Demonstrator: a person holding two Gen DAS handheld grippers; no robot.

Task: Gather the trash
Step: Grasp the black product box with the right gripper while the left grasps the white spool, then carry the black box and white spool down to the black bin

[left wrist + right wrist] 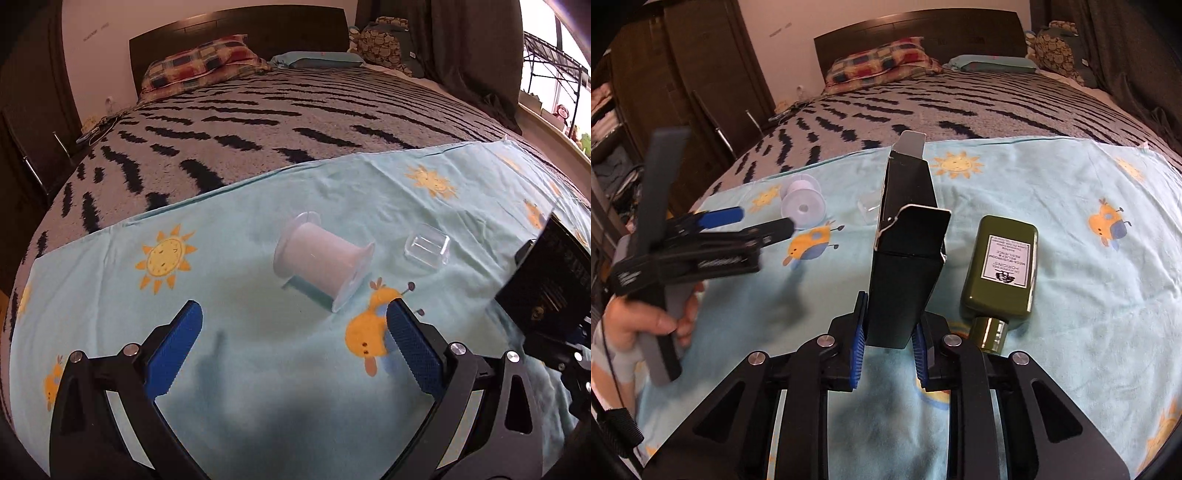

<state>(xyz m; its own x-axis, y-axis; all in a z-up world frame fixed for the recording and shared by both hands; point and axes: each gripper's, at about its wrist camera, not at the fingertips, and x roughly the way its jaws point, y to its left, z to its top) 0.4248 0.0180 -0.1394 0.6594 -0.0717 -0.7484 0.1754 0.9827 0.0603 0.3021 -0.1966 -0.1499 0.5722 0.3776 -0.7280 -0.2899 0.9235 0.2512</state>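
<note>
Covering a striped bed (pixel 258 122), sun-print cloth (pixel 258 350); left claw (pixel 291 317) apart, right claw (pixel 888 334) clamped on black carton (pixel 905 258)

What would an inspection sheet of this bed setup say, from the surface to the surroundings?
Surface: light blue sheet with suns and birds, over a striped blanket.
Job's things: black carton, open-topped; empty spool; clear plastic case; green bottle lying flat.
Clutter: nothing seen.
Grippers: left gripper open, near the spool; right gripper shut on the carton.
Cables: nothing seen.
Surroundings: pillows, dark headboard, wardrobe.
</note>
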